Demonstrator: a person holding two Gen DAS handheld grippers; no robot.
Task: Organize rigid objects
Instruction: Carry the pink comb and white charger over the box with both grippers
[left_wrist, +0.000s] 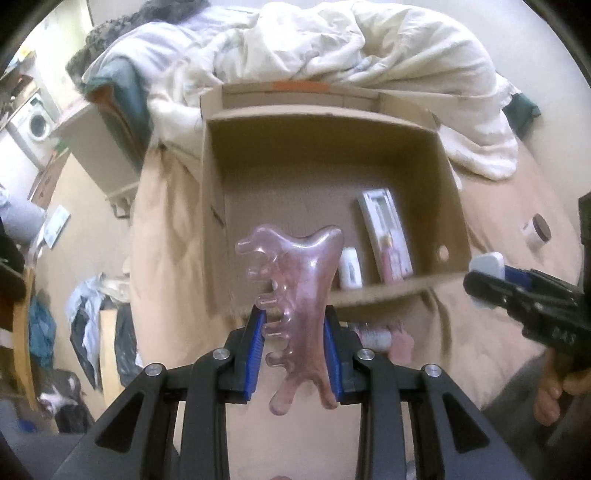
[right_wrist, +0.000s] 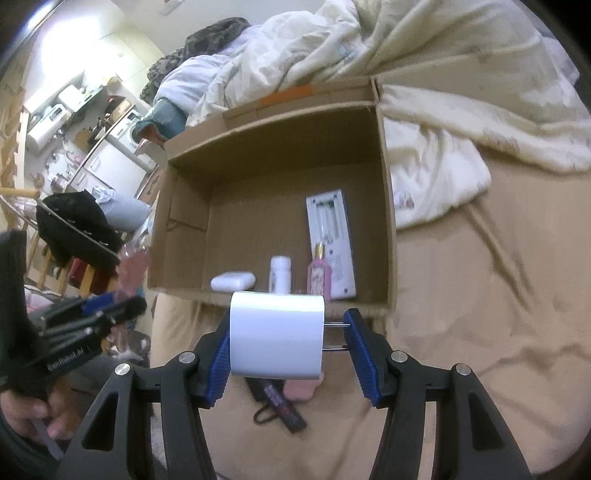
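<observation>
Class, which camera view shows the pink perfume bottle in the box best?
The right wrist view: the perfume bottle shows unblocked, gold cap visible. The left wrist view shows only a blurred pink shape against the white pack.

Left gripper (right_wrist: 110, 314) body: white lettering, roughly "GenRobot.AI".
Pink bottle (right_wrist: 320, 273) label: too blurred to read.

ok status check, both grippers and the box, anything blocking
Left gripper shut on pink comb. Right gripper shut on white charger, prongs against one pad. Both short of cardboard box; its near-left floor free, nothing blocking.
</observation>
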